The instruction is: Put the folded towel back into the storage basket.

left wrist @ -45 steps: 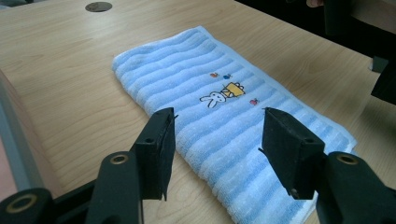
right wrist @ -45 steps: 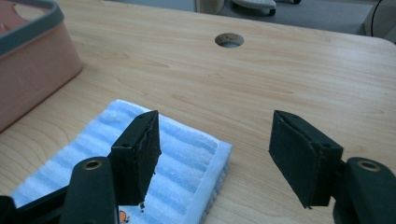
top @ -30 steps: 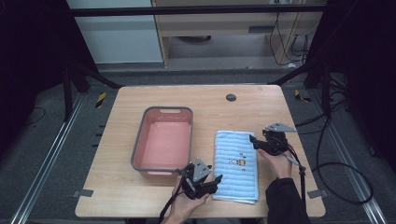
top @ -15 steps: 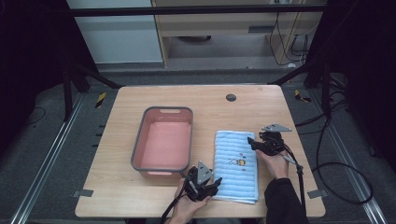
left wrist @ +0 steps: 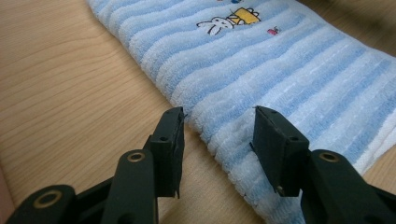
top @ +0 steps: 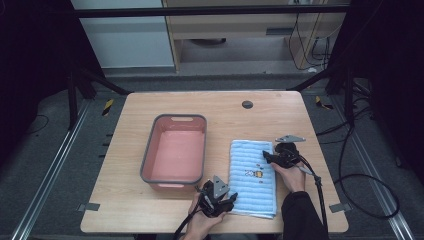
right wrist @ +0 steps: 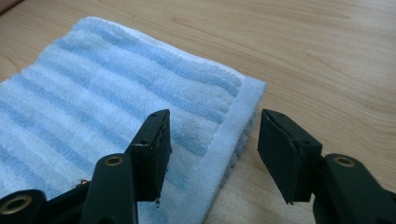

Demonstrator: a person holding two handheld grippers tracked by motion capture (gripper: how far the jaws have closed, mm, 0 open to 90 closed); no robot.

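- Where the folded blue striped towel [top: 254,179] lies, it rests flat on the wooden counter [top: 125,200], on the person's right-hand half, just beside the pink basin [top: 176,154] with the grey rim.
- A small printed motif, a rabbit with a yellow block [left wrist: 228,21], sits near the middle of the towel's upper face.
- The left gripper [top: 220,202] is at the towel's near left corner. In the left gripper view its jaws straddle the towel's long edge: one jaw is over bare counter, the other over the cloth.
- The left gripper's jaws have just been closing and stand partly apart. The towel edge lies between them, and neither pad presses on it.
- The right gripper [top: 270,159] is at the towel's far right edge. In the right gripper view its jaws straddle the hemmed corner [right wrist: 243,100]: one jaw is above the striped face, the other beyond the hem, over the counter.
- The right gripper's jaws have just been closing as well. A clear gap remains on both sides of the hem, so nothing is gripped.
- Each gripper is carried by a hand; the right forearm wears a dark sleeve [top: 300,215].
- A small dark round disc [top: 247,104] sits in the counter near its far edge, well apart from the towel.
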